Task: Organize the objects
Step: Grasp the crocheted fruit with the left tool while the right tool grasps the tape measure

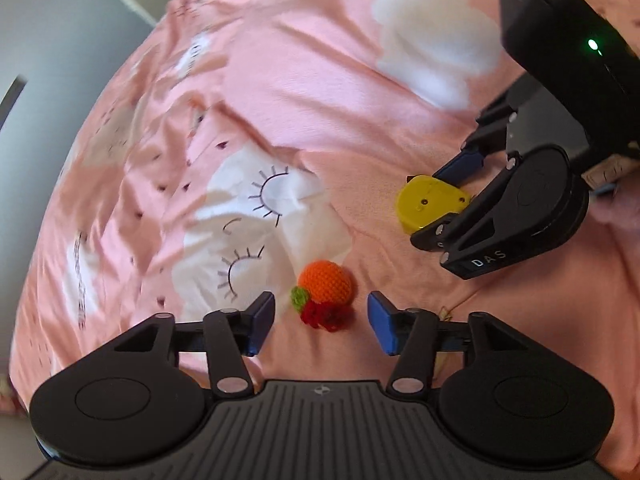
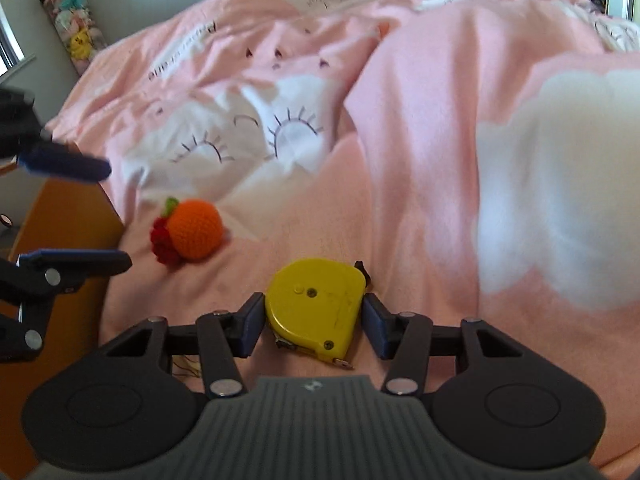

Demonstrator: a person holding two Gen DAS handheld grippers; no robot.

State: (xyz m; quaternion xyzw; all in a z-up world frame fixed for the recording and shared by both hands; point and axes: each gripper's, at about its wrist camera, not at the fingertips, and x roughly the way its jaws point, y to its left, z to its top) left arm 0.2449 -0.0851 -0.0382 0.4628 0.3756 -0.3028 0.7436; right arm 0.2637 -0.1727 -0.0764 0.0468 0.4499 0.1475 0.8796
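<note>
Nearest in the left wrist view, the left gripper [image 1: 321, 326] stands with its jaws spread wide and nothing pressed between them; the crocheted orange toy [image 1: 325, 293], with its green leaf and red tuft, lies on the pink bedcover [image 1: 328, 80] between the blue pads [image 1: 262, 322] and clear of both. In the right wrist view, the right gripper [image 2: 314, 326] has its blue pads set against the two sides of the yellow tape measure [image 2: 316, 306], gripping it while it lies flat on the cover, its metal tape tip pointing back toward the camera. Seen from the left side, that gripper comes in from the upper right with the tape measure [image 1: 430, 206] between its fingers, near the orange toy but apart from it. Beyond both things the rumpled cover carries white clouds with drawn lashes [image 2: 248, 136]. At the left edge of the right view a wooden piece of furniture [image 2: 60, 220] stands beside the bed, and far off a tall column of soft toys [image 2: 68, 12] leans on the wall
</note>
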